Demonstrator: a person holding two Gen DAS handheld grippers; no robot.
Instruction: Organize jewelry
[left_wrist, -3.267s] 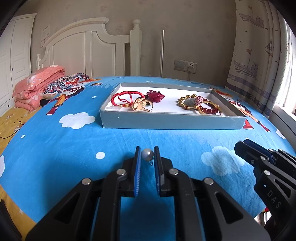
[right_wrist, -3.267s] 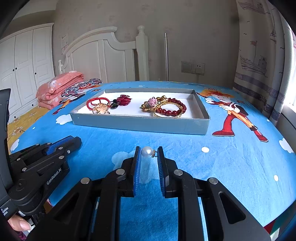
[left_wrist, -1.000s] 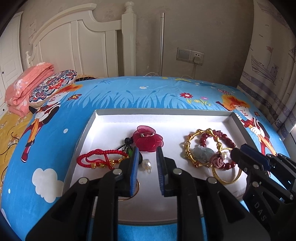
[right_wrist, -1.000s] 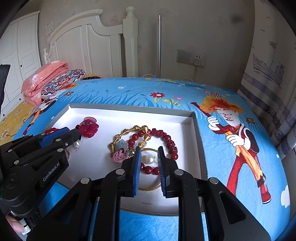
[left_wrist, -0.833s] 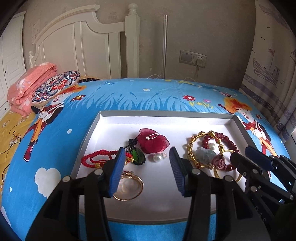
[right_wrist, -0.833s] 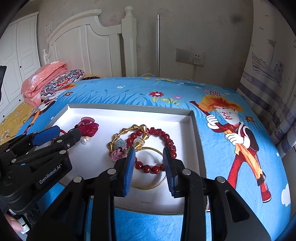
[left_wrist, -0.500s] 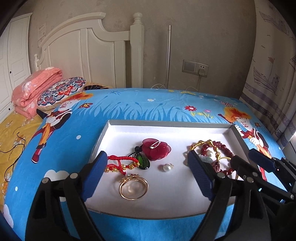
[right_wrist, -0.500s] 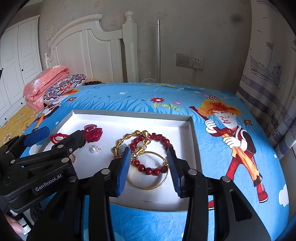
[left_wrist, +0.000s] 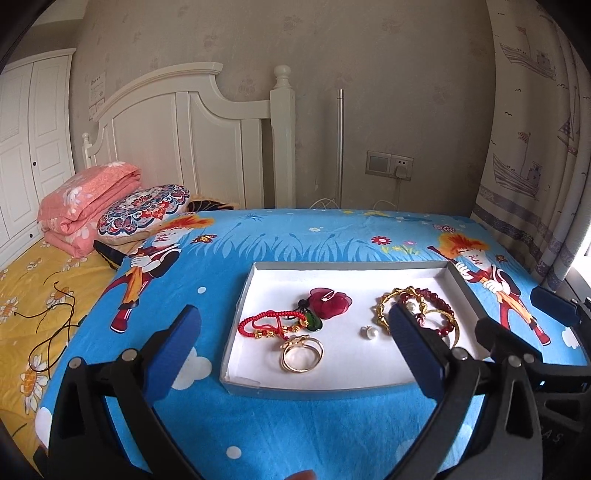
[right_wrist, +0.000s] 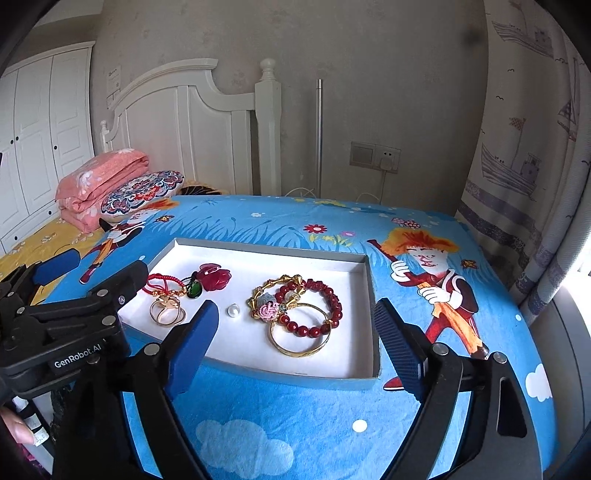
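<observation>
A shallow grey tray (left_wrist: 236, 325) with a white floor lies on the blue bedspread. In it are a loose pearl (left_wrist: 369, 333), a red cord bracelet (left_wrist: 266, 321), a red flower (left_wrist: 328, 302), a gold ring (left_wrist: 301, 352) and a heap of bead bracelets (left_wrist: 424, 306) with a second pearl (left_wrist: 409, 305) on it. My left gripper (left_wrist: 293, 314) hangs above the tray's near edge, its jaws opening wide with nothing between them. To its right, my right gripper (right_wrist: 295, 308) is opening too and holds nothing. In the right wrist view the loose pearl (right_wrist: 233, 311) lies left of a gold bangle (right_wrist: 299, 349).
A folded pink quilt (left_wrist: 88, 199) and a patterned pillow (left_wrist: 144, 210) lie at the far left by the white headboard (left_wrist: 192, 140). A curtain (left_wrist: 535, 166) hangs on the right. Bare blue bedspread (left_wrist: 314, 424) lies in front of the tray.
Both grippers were shut on a pearl over the tray. Each has spread its jaws, left its pearl in the tray, and drawn back and upward.
</observation>
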